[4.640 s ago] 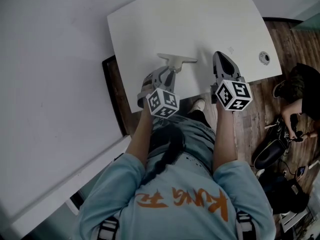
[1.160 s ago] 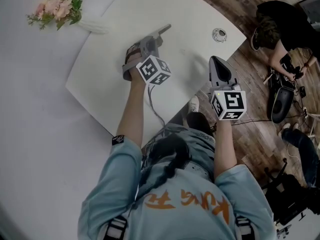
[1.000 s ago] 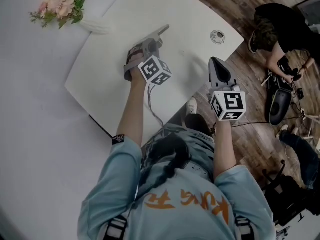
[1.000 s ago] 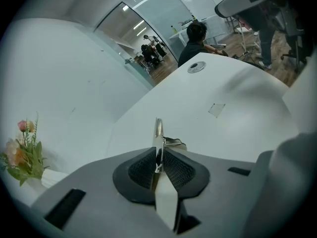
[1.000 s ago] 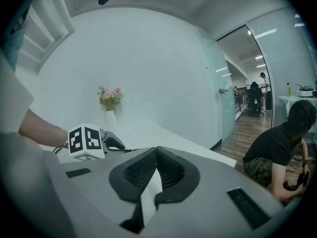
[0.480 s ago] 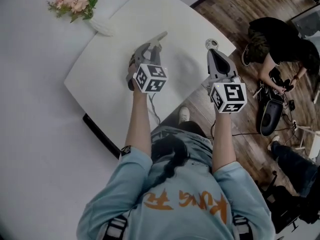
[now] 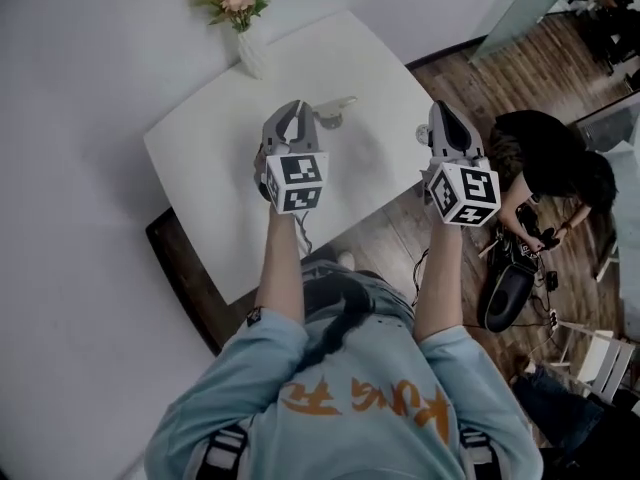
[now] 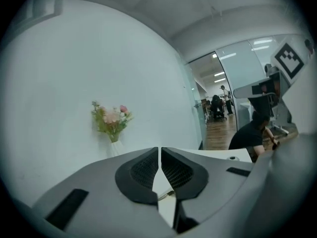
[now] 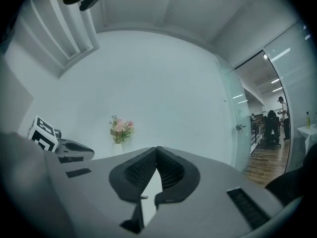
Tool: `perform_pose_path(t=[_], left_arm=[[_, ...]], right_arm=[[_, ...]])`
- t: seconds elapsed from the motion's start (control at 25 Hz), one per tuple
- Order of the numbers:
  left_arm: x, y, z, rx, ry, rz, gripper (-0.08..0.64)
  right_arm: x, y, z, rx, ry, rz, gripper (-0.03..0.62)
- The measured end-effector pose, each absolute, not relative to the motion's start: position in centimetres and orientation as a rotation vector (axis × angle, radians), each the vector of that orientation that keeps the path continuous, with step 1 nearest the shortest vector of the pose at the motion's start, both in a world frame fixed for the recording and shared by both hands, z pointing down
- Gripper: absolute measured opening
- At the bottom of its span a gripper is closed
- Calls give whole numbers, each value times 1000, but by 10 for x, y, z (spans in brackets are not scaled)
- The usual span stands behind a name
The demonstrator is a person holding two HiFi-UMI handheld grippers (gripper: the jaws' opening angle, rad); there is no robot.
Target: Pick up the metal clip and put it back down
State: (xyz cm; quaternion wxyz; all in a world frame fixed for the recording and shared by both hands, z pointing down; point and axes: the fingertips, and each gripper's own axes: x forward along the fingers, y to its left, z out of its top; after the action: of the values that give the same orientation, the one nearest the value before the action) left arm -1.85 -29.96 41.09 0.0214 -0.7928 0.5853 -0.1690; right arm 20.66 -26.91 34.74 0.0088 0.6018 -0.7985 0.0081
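The metal clip [image 7: 336, 106] lies flat on the white table [image 7: 210, 158], a pale bent strip just beyond my left gripper [image 7: 297, 109]. That gripper hangs well above the table. Its jaws have just been closing, and its tips now stand almost together with nothing between them. In the left gripper view a sliver of the clip [image 8: 167, 195] shows far below, through the gap under the pads. My right gripper [image 7: 442, 111] is raised over the table's right edge, shut and empty.
A white vase of pink flowers [image 7: 243, 8] stands at the table's far edge, against the wall. A person in dark clothes [image 7: 545, 163] crouches on the wooden floor at the right, among cables and gear. A dark strip [image 7: 185, 278] borders the table's near-left side.
Both grippers have risen away from the table and the left one has rolled. The clip, earlier at the left gripper's tips, now lies free on the table. The head view has swung round.
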Motion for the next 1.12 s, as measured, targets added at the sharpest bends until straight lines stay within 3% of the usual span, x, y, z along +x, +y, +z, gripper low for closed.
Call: perform_pose_path(t=[0.28, 0.6, 1.12], left_arm=[[-55, -278, 369, -2554, 2021, -43, 25], [-75, -271, 368, -2522, 2051, -54, 25], [-44, -275, 358, -2576, 1947, -32, 25]], right_arm=[[179, -267, 322, 1816, -2592, -44, 13], [163, -264, 325, 1786, -2620, -32, 13], [170, -254, 323, 1760, -2609, -54, 12]])
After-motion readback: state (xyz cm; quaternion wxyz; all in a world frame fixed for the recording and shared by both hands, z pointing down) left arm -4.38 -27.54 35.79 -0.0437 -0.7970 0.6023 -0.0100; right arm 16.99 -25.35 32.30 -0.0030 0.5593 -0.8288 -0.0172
